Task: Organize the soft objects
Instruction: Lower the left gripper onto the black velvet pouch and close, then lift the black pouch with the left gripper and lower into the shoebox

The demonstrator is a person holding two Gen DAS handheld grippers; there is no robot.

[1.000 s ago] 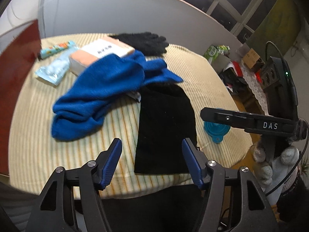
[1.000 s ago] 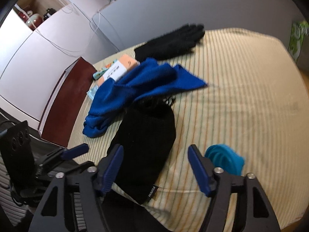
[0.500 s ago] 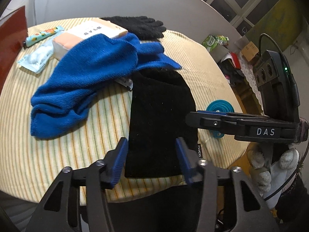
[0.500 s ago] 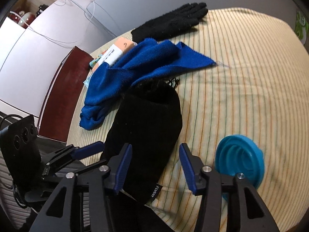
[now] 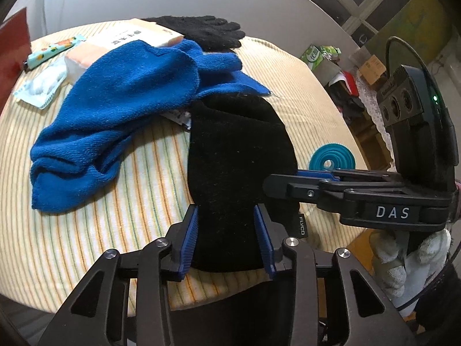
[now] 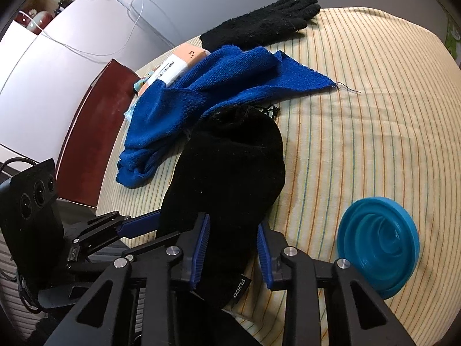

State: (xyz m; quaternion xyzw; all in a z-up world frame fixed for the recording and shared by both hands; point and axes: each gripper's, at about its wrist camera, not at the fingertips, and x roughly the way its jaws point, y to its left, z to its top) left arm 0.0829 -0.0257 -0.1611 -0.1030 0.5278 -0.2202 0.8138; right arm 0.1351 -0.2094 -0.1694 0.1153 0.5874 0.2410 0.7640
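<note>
A black drawstring pouch (image 5: 239, 158) (image 6: 227, 167) lies flat on the striped tablecloth, its near end toward me. My left gripper (image 5: 227, 239) straddles the pouch's near left part and its jaws are closing; the fabric fills the gap, but I see no pinch. My right gripper (image 6: 233, 242) straddles the near right corner by the label, jaws also closing. Each gripper shows side-on in the other's view: the right gripper (image 5: 288, 181), the left gripper (image 6: 152, 220). A crumpled blue cloth (image 5: 124, 98) (image 6: 207, 92) overlaps the pouch's far end. A black glove (image 5: 201, 30) (image 6: 259, 24) lies at the back.
A teal collapsed funnel (image 5: 332, 160) (image 6: 377, 245) sits right of the pouch near the table edge. A peach-and-white packet (image 5: 126, 40), a tissue pack (image 5: 40, 86) and a patterned tube (image 5: 52, 50) lie at the back left. A red-brown chair (image 6: 95, 115) stands beyond the left edge.
Both grippers came down and forward over the pouch's near end, and their jaws narrowed from wide apart to close around the fabric. The objects on the table stayed put.
</note>
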